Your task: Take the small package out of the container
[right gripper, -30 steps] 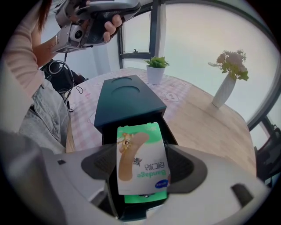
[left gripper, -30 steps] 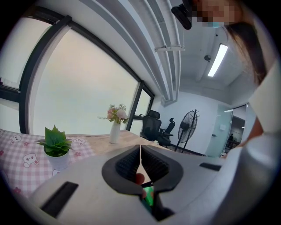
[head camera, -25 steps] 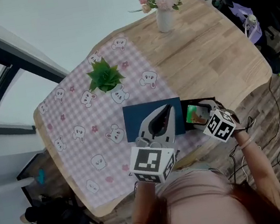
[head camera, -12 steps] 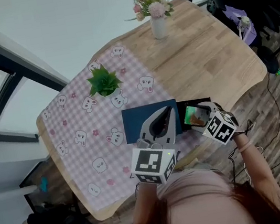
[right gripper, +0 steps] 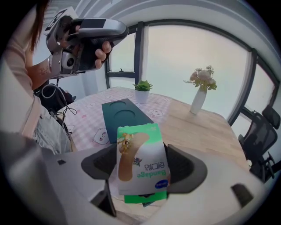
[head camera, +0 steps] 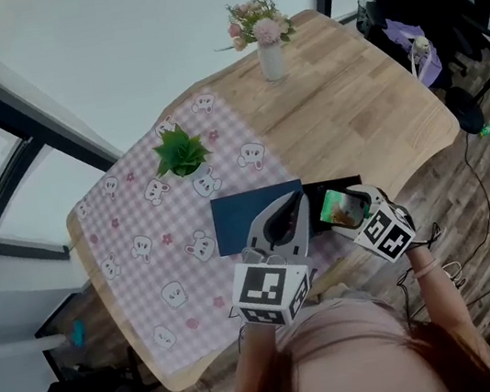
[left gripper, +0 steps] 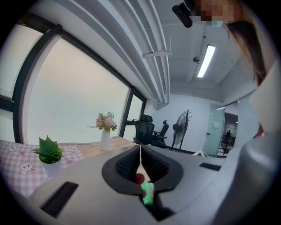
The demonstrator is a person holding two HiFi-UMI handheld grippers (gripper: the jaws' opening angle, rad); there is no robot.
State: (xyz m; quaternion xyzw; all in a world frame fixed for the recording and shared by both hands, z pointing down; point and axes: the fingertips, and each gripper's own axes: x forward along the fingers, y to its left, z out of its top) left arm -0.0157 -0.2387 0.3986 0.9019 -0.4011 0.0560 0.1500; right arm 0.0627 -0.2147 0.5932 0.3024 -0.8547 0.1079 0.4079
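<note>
The small package (right gripper: pixel 140 156) is clamped between the jaws of the right gripper (head camera: pixel 348 211) and seems lifted just out of the black container (head camera: pixel 352 184), which sits at the near edge of the tabletop (head camera: pixel 371 113) beside its dark blue lid (head camera: pixel 242 221). The left gripper (left gripper: pixel 140 163) hangs above the lid, jaws pressed together on nothing. The removal looks nearly done: next comes carrying the package clear and setting it down without loosening the grip early

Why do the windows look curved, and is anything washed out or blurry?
Both gripper views are wide-angle, so window frames bow and corners go black; left gripper view: panes washed out pale; right gripper view: the small package is sharp; head view: evenly lit.
</note>
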